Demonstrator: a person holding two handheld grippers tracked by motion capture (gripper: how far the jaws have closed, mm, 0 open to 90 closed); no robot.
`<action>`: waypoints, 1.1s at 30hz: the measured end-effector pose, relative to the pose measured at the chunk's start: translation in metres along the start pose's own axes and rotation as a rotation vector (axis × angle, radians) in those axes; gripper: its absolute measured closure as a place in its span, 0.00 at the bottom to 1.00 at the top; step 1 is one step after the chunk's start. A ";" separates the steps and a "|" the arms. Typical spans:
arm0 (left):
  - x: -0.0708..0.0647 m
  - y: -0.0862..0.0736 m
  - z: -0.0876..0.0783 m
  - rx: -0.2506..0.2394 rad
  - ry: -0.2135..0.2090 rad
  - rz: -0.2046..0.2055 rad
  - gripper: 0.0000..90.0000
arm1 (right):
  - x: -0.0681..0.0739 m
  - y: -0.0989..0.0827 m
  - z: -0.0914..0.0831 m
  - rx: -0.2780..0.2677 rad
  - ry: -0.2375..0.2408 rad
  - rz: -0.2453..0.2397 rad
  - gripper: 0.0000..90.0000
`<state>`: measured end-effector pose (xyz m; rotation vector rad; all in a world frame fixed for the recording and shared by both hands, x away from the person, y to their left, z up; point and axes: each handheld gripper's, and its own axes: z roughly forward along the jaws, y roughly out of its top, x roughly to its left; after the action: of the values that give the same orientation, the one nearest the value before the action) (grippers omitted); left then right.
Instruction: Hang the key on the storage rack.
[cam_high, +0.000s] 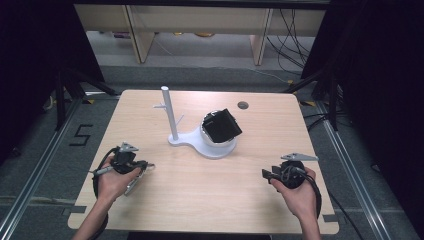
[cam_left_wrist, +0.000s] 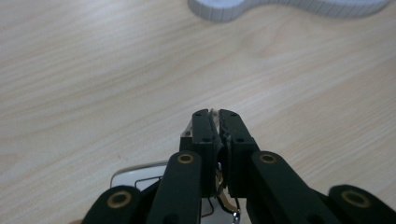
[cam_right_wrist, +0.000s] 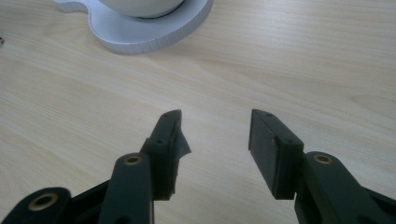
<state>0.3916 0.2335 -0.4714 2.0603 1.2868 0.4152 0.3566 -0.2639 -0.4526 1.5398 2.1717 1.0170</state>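
Two grippers rest low over a wooden surface (cam_high: 210, 190): the left gripper (cam_left_wrist: 215, 122), jaws clenched on a thin metal piece (cam_left_wrist: 140, 175), and the right gripper (cam_right_wrist: 215, 135), jaws released. Between and beyond them, a white stand (cam_high: 176, 137) with an upright post carries a black box (cam_high: 223, 125).

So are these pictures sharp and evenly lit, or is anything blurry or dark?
High view: the wooden table is brightly lit and the surroundings fall into near black. Left gripper view: the left tool looks soft up close, with a small glint on the shiny piece beneath it. Right gripper view: the white stand is slightly blurred.
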 end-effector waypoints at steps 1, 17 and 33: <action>0.000 0.001 -0.002 -0.013 0.003 -0.004 0.95 | 0.000 0.000 0.000 -0.003 0.002 0.000 0.61; 0.003 0.015 -0.021 -0.143 -0.036 -0.043 0.95 | 0.002 0.000 0.000 0.013 0.011 0.030 0.61; 0.002 0.051 -0.042 -0.311 -0.043 -0.052 0.95 | 0.001 -0.001 0.000 -0.008 0.025 0.007 0.61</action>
<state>0.4024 0.2361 -0.4061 1.7631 1.1668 0.5099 0.3558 -0.2636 -0.4528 1.5407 2.1767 1.0515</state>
